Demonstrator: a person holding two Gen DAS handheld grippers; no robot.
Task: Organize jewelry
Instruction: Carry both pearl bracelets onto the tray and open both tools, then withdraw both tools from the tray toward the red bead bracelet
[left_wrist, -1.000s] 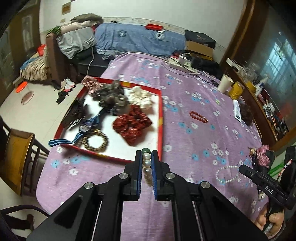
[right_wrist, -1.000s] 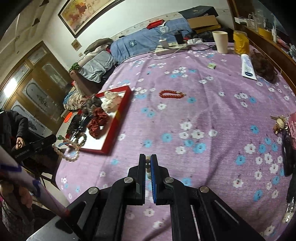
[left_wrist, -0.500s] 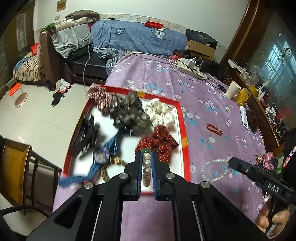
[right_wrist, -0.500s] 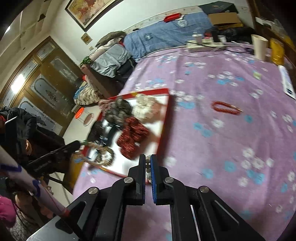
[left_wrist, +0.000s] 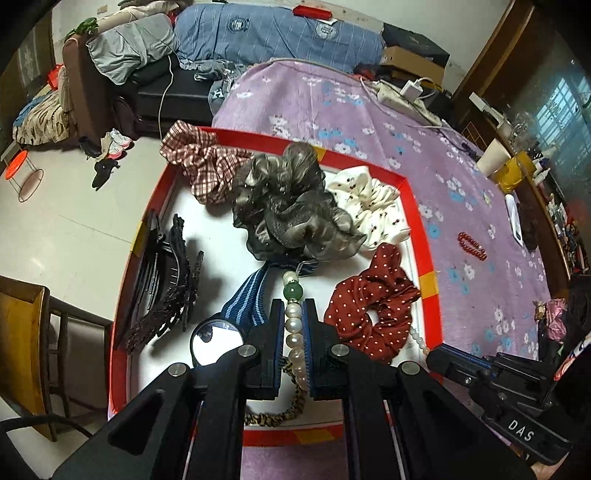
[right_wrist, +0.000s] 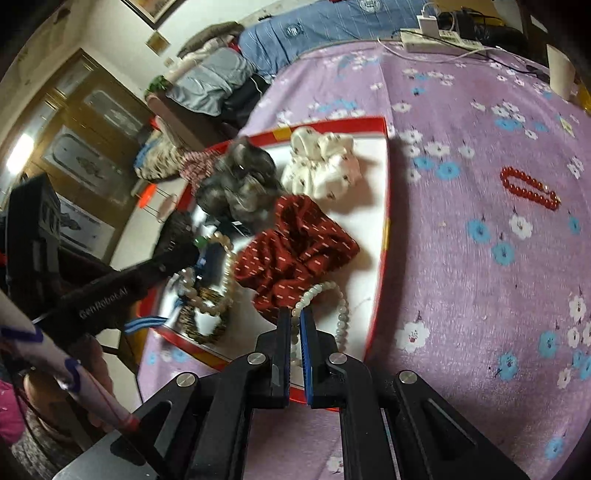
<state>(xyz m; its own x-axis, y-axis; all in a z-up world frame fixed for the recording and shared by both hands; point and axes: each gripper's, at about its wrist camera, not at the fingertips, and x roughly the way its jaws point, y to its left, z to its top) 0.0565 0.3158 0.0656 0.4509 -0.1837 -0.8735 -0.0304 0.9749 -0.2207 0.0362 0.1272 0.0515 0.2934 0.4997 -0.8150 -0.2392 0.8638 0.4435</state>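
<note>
Both grippers have carried the pearl necklace (left_wrist: 293, 325) over the red tray (left_wrist: 413, 206). Left gripper (left_wrist: 293, 321) and right gripper (right_wrist: 294, 325) each clench it; its lower strand hides behind the fingers. Bare white floor lies beside the red scrunchie (right_wrist: 295, 240).

1. Left wrist cam sits right behind the left gripper (left_wrist: 293, 314), looking forward and steeply down. It's really close over the near edge of the red tray (left_wrist: 413, 206), with the purple tablecloth (left_wrist: 461, 177) running off to the far right and bare floor on the left.
2. Right wrist cam rides behind the right gripper (right_wrist: 294, 321), also tilted down but rolled a bit. It's near the tray (right_wrist: 384, 221) at its right near corner, with the tablecloth (right_wrist: 461, 258) filling the right half.
3. Both views share the tray, the dark red scrunchie (left_wrist: 373, 306) (right_wrist: 295, 251), the white scrunchie (left_wrist: 373, 206) (right_wrist: 321, 166) and the red bead bracelet (left_wrist: 471, 246) (right_wrist: 528, 188).
4. Each cam catches the other gripper: left one at the left edge, right one at lower right.
</note>
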